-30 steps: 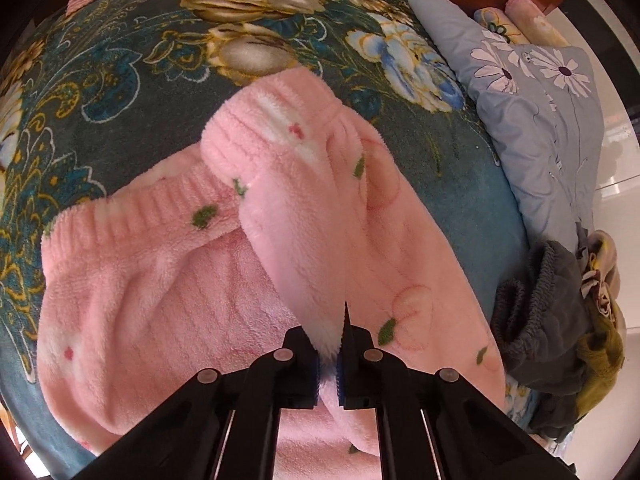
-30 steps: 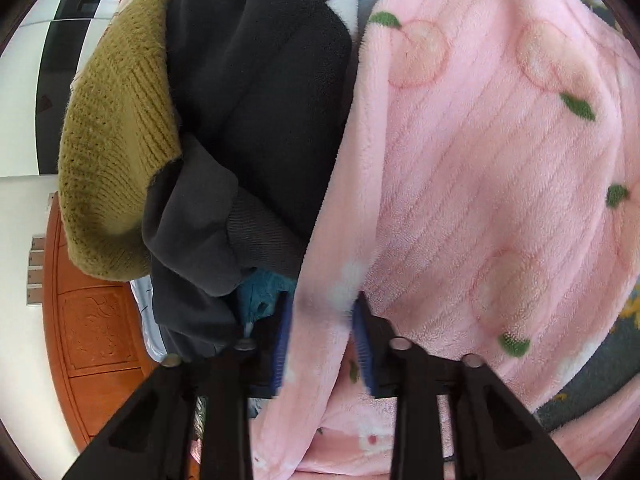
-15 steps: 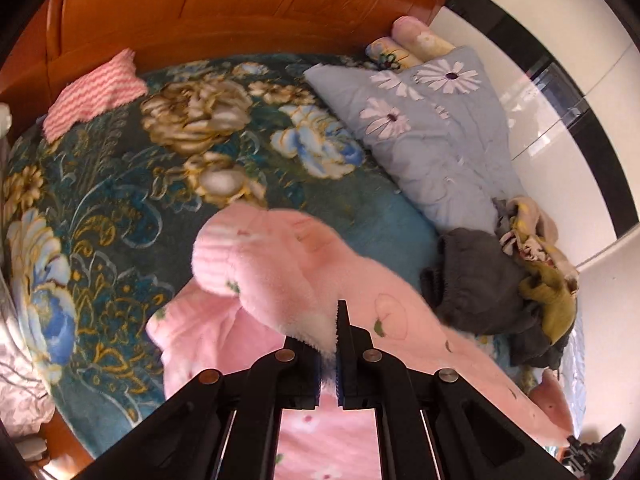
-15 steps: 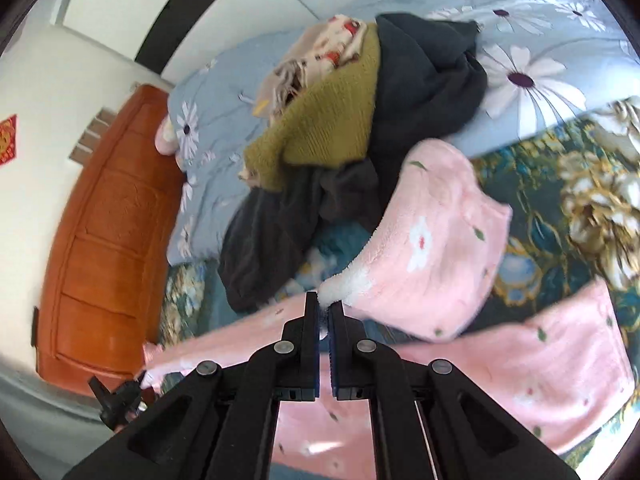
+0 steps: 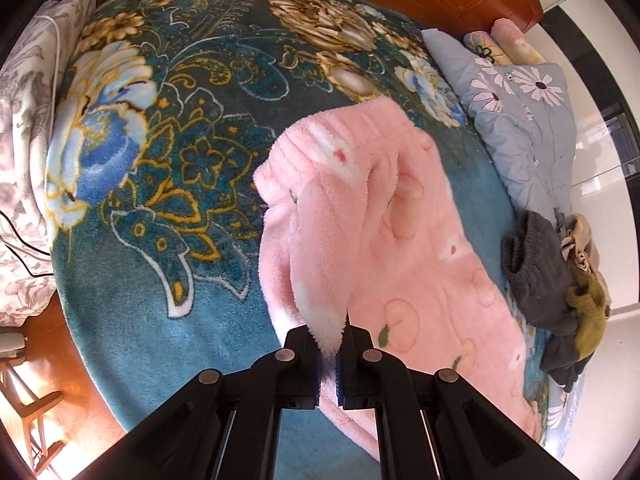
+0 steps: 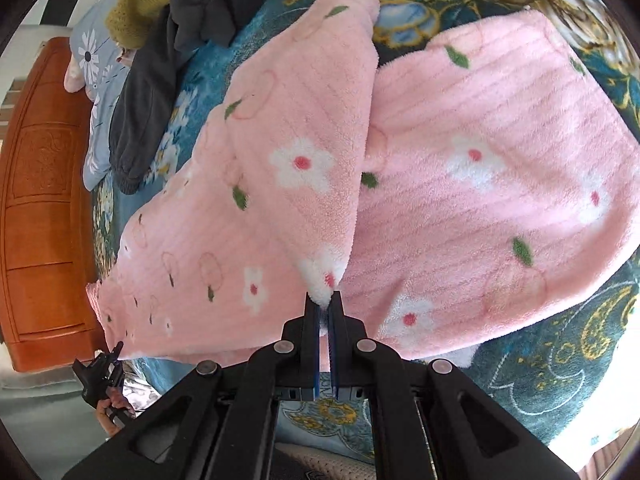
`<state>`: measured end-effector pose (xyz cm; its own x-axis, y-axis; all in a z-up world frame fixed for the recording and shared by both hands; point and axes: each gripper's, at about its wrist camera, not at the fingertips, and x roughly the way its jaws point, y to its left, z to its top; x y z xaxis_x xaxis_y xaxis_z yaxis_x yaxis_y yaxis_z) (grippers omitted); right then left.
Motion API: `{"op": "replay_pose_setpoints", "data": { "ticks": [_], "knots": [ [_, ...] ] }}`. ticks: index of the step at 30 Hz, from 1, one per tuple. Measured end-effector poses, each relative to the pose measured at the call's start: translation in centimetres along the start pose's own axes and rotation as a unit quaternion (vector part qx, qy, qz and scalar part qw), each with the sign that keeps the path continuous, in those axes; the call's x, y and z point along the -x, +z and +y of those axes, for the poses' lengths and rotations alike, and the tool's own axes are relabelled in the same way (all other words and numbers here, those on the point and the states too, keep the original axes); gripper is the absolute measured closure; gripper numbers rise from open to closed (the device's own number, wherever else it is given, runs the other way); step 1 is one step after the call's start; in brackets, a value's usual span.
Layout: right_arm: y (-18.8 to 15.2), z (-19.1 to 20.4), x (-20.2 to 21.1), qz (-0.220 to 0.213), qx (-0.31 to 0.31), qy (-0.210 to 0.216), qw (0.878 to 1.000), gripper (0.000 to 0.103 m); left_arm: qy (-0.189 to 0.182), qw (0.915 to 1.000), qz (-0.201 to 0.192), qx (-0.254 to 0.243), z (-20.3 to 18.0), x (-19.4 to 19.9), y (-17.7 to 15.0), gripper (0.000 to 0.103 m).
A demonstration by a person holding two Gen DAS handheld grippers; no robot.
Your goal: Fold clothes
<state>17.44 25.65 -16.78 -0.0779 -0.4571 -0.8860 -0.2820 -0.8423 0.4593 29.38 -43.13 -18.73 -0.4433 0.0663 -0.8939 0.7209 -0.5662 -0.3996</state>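
Pink fleece garment | lengthwise away | both grippers pinching folds

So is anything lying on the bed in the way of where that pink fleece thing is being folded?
Nothing visible does. Both the left claw and right claw already pinch the pink fleece garment. The dark clothes pile sits off to the side, beyond the garment's edge.

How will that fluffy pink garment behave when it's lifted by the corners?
The pink fleece garment is probably floppy: it sags from both pinched corners. It is likely light, since the right gripper lifts it by a small tuft. Its plush pile should resist slipping.
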Motion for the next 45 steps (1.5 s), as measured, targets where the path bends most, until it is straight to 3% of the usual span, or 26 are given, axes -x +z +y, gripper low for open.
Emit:
{"op": "replay_pose_setpoints", "data": {
  "ticks": [4, 5, 7, 8, 10, 11, 13, 16, 19, 22, 23, 24, 28, 33, 34, 35, 36, 40, 45],
  "knots": [
    [-0.2, -1.2, -2.2, 0.031, 0.004, -0.006, 0.999, 0.099, 0.027, 0.999, 0.021, 0.029, 1.1, -1.8, -0.6, 0.093],
    [-0.3, -1.4, -2.6, 0.041, 0.008, -0.014, 0.999, 0.098, 0.026, 0.9983, 0.028, 0.044, 1.4, -2.0, -0.9, 0.089],
    [-0.4, -1.9, -2.6, 0.047, 0.016, -0.016, 0.999, 0.096, 0.039, 0.9953, 0.044, 0.077, 1.9, -1.9, -1.2, 0.07],
    [-0.3, -2.0, -2.1, 0.045, 0.024, -0.029, 0.998, 0.09, 0.043, 0.9938, 0.037, 0.096, 2.0, -1.3, -1.5, 0.063],
    [0.0, -1.7, -0.8, 0.036, 0.047, -0.057, 0.997, 0.078, 0.05, 0.9896, 0.02, 0.134, 2.2, 0.0, -2.1, 0.063],
    [0.2, -1.4, 0.0, 0.028, 0.062, -0.073, 0.995, 0.077, 0.06, 0.9887, -0.002, 0.138, 1.5, 1.1, -2.6, 0.063],
    [1.2, -0.1, 1.7, -0.012, 0.102, -0.105, 0.989, 0.077, 0.07, 0.9896, -0.048, 0.116, -1.2, 2.8, -3.8, 0.063],
    [4.1, 2.7, 1.9, -0.059, 0.142, -0.125, 0.98, 0.069, 0.019, 0.9988, -0.033, 0.031, -7.7, 2.2, -6.7, 0.056],
    [7.0, 5.4, 0.5, -0.081, 0.153, -0.108, 0.979, 0.066, -0.019, 0.9975, 0.02, -0.066, -14.1, -1.1, -10.8, 0.054],
    [9.3, 8.6, -2.4, -0.101, 0.177, -0.116, 0.972, 0.061, -0.02, 0.9897, 0.073, -0.121, -17.2, -3.9, -15.1, 0.054],
    [9.8, 9.2, -3.3, -0.1, 0.188, -0.124, 0.969, 0.061, -0.022, 0.9865, 0.096, -0.131, -17.7, -4.6, -15.9, 0.056],
    [10.3, 9.7, -4.3, -0.096, 0.201, -0.144, 0.964, 0.061, -0.034, 0.9863, 0.096, -0.13, -17.8, -4.4, -16.0, 0.055],
    [12.3, 10.3, -9.0, -0.068, 0.236, -0.223, 0.943, 0.061, -0.063, 0.9932, 0.054, -0.082, -16.1, -2.7, -15.2, 0.05],
    [12.3, 9.1, -10.4, -0.047, 0.23, -0.252, 0.939, 0.061, -0.076, 0.9948, 0.068, 0.001, -13.0, -3.4, -14.4, 0.05],
    [12.2, 9.0, -10.2, -0.044, 0.229, -0.258, 0.937, 0.069, -0.079, 0.9947, 0.067, 0.005, -12.8, -3.4, -14.5, 0.05],
    [12.2, 9.0, -9.9, -0.042, 0.228, -0.264, 0.936, 0.089, -0.081, 0.9946, 0.065, 0.006, -12.7, -3.2, -14.6, 0.05],
    [12.2, 9.0, -9.3, -0.043, 0.226, -0.263, 0.937, 0.095, -0.083, 0.9945, 0.063, 0.006, -12.8, -3.3, -14.8, 0.05],
    [11.7, 8.9, -3.9, -0.078, 0.196, -0.197, 0.958, 0.097, -0.09, 0.9939, 0.063, 0.009, -12.4, -2.7, -14.8, 0.05],
    [8.7, 7.6, 8.6, -0.171, 0.148, -0.098, 0.969, 0.097, -0.108, 0.9923, 0.059, 0.014, -11.5, -1.7, -14.9, 0.05]
  ]
}}
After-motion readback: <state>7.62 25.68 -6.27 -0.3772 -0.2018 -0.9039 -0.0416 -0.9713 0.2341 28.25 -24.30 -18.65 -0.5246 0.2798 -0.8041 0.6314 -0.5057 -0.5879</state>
